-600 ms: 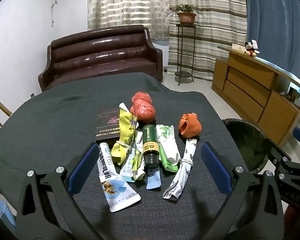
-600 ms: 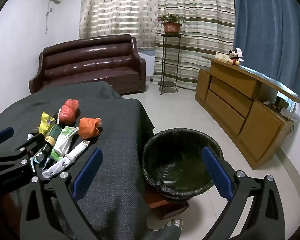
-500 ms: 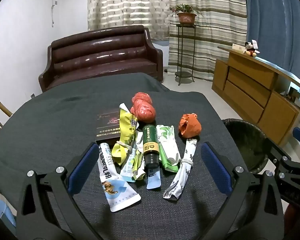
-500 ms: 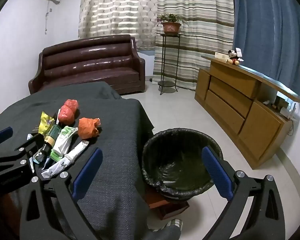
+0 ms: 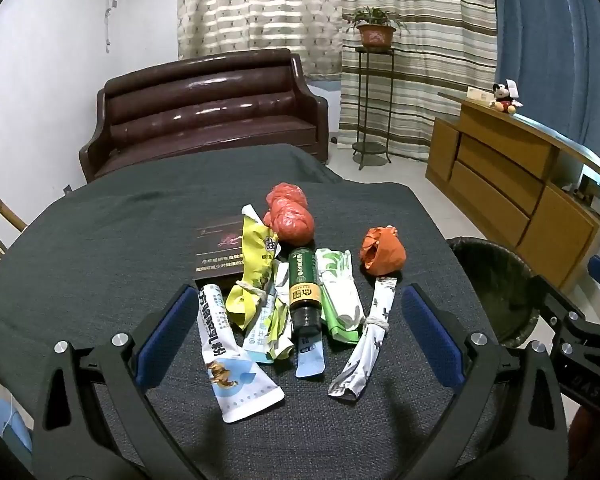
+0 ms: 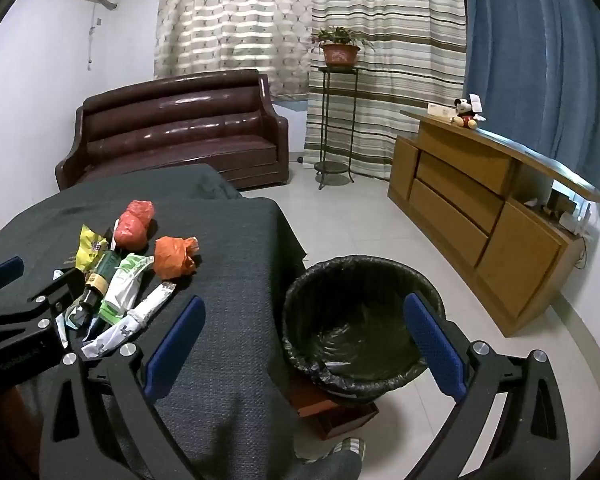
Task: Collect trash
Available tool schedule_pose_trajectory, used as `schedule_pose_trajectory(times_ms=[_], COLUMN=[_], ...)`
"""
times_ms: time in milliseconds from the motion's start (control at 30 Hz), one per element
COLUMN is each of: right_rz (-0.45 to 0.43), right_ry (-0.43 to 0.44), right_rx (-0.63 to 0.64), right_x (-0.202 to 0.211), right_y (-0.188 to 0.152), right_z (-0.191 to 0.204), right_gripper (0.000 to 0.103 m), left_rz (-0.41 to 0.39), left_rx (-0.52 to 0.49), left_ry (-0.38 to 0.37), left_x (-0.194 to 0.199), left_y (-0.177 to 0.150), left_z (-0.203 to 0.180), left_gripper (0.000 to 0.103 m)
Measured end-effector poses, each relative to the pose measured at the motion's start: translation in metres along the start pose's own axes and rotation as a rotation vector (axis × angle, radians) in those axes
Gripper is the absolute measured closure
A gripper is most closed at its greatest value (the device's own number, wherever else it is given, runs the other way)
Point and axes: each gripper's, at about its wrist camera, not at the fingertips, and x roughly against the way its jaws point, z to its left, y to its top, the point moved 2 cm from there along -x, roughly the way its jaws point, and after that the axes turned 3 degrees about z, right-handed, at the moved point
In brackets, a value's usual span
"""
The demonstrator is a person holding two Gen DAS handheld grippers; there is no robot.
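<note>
A pile of trash lies on the dark-clothed table (image 5: 100, 264): a green bottle (image 5: 303, 284), a yellow wrapper (image 5: 253, 270), a white-blue pouch (image 5: 228, 354), a green-white packet (image 5: 340, 288), a knotted white wrapper (image 5: 370, 340), a red bag ball (image 5: 290, 216), an orange bag ball (image 5: 382, 254) and a dark box (image 5: 216, 252). My left gripper (image 5: 296, 334) is open, held low over the near end of the pile. My right gripper (image 6: 304, 338) is open and empty, above the table's right edge and the black-lined bin (image 6: 360, 320). The pile also shows in the right wrist view (image 6: 128, 276).
The bin stands on the tiled floor right of the table, also in the left wrist view (image 5: 496, 280). A brown sofa (image 5: 204, 112) stands behind the table, a plant stand (image 5: 374, 96) and a wooden sideboard (image 5: 512, 192) to the right.
</note>
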Motion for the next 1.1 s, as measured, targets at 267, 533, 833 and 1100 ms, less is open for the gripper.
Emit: schedule_pose_trajectory(times_ms=[267, 533, 833, 1100], right_rz=[0.002, 0.004, 0.003, 0.004], right_ry=[-0.001, 0.000, 0.001, 0.001], right_rx=[-0.001, -0.002, -0.005, -0.006], right_x=[-0.0010, -0.0010, -0.0014, -0.0014], right_y=[-0.0007, -0.0024, -0.0023, -0.0020], right_z=[0.0003, -0.0029, -0.0026, -0.0022], right_gripper=[0.006, 0.006, 0.006, 0.006], left_rz=[0.001, 0.005, 0.006, 0.008], left_rx=[-0.001, -0.001, -0.003, -0.002], left_ry=[0.002, 0.001, 0.002, 0.003], left_x=[0.0003, -0.0032, -0.0034, -0.0037], left_y=[-0.0006, -0.0015, -0.0010, -0.0011], left_z=[0.0031, 0.0058, 0.0054, 0.0049], left_gripper=[0.004, 0.004, 0.004, 0.004])
